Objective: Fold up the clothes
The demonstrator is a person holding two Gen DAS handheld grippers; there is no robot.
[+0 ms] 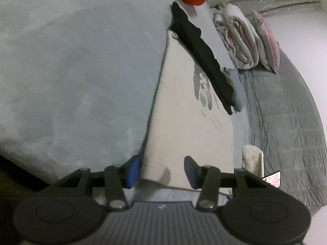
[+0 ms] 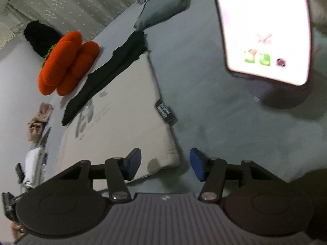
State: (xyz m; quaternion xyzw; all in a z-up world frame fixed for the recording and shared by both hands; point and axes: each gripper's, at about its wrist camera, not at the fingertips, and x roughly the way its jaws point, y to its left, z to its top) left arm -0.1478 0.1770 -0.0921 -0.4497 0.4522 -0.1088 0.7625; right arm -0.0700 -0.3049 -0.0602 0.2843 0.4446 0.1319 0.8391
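Blue-padded jaws of the left gripper (image 1: 162, 168) and right gripper (image 2: 165, 163) are held released over the flat-laid cream shirt (image 1: 184, 126).

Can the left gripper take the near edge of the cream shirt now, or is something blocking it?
Probably yes. The left gripper is open, and the near edge of the cream shirt lies between its fingers with nothing over it. The black garment lies only across the far end.
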